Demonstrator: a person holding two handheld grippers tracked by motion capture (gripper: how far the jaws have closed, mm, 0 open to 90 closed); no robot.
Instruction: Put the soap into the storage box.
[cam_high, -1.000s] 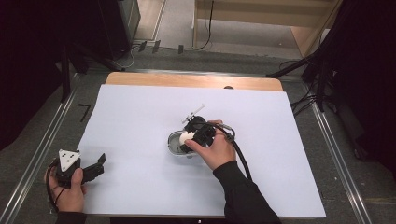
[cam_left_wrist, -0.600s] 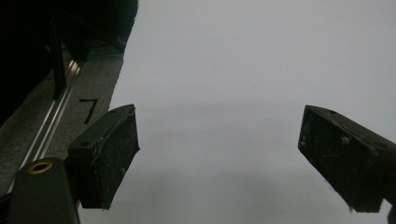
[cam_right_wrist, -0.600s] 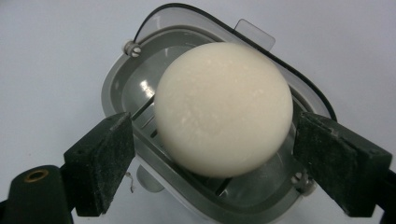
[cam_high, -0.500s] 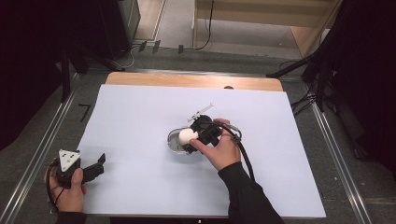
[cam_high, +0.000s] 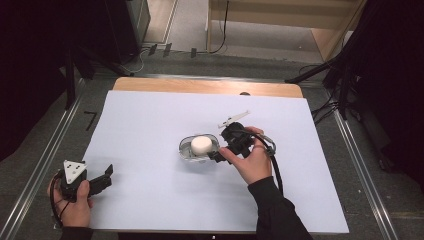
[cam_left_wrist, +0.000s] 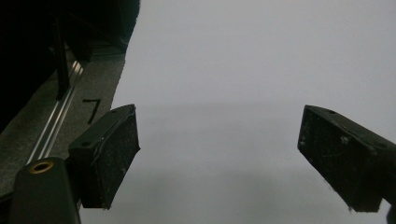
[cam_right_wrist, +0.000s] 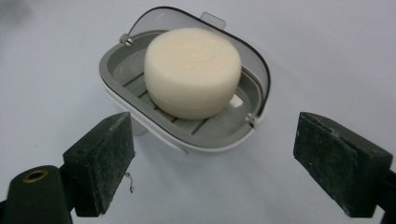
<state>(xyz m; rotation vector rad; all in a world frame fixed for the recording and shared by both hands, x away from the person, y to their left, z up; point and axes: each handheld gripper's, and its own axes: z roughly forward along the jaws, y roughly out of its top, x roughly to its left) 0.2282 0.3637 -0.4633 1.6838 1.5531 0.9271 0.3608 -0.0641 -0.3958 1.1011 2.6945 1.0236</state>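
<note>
Dark room with black drapes at both sides, grey floor with cables and metal rails, a pale wooden fixture at the far end; in the middle a desk (cam_high: 200, 86) with a wooden top, its far edge bare, the rest under a white sheet (cam_high: 150, 125). Item one: soap dish (cam_high: 199, 148), oval, grey inside with a ribbed floor, white outer shell, clear smoky lid hinged up at its far side; it sits near the centre of the sheet. Item two: soap bar (cam_high: 202, 145), round, cream-white, lying flat inside the dish on the ribs, nearer one end. Item three: right hand-held gripper (cam_high: 216, 154), black, in the person's right hand (cam_high: 252, 161), just beside the dish on its right side in the high view; in the right gripper view its two pads stand wide apart in front of the dish, touching neither dish nor soap, nothing between them. A thin white strip (cam_high: 233, 119) lies on the sheet just beyond this gripper. Item four: left hand-held gripper (cam_high: 107, 176), black with a grey three-cornered plate, in the left hand (cam_high: 70, 202) at the near left corner of the sheet, well apart from the dish; jaws wide open over bare sheet, holding nothing.
</note>
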